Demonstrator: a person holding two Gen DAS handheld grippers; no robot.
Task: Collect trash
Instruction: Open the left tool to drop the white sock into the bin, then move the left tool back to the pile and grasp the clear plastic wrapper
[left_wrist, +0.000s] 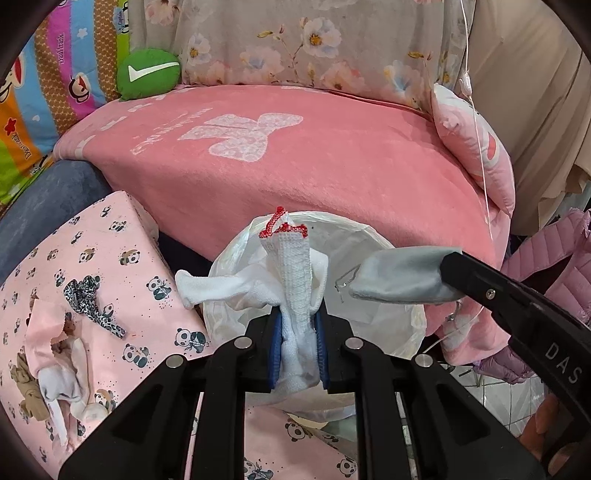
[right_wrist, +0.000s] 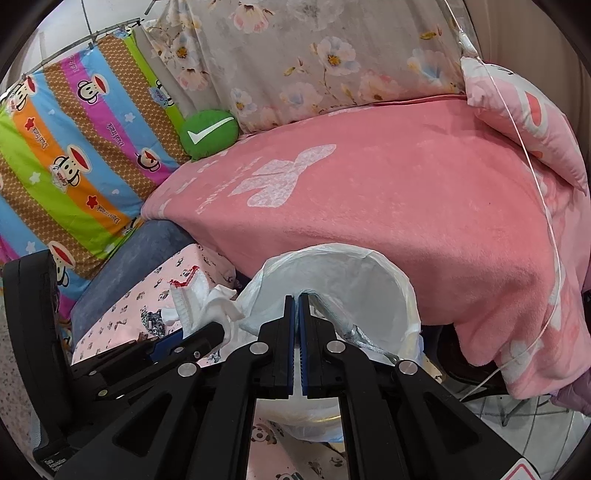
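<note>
My left gripper (left_wrist: 297, 314) is shut on a white cloth with a red-stitched edge (left_wrist: 293, 280) and holds it upright over the mouth of a bin lined with a white plastic bag (left_wrist: 384, 240). My right gripper (right_wrist: 297, 297) is shut on a pale grey-blue cloth (left_wrist: 402, 277) that hangs over the same bag (right_wrist: 354, 273). In the left wrist view the right gripper comes in from the right. The white cloth also shows in the right wrist view (right_wrist: 192, 299), held by the left gripper at the left.
A pink panda-print surface (left_wrist: 122, 258) at the left carries a leopard-print scrap (left_wrist: 88, 295) and a heap of pink, white and tan rags (left_wrist: 55, 354). A bed with a pink blanket (left_wrist: 295, 158) rises behind the bin. A thin clear tube (right_wrist: 546, 206) hangs at the right.
</note>
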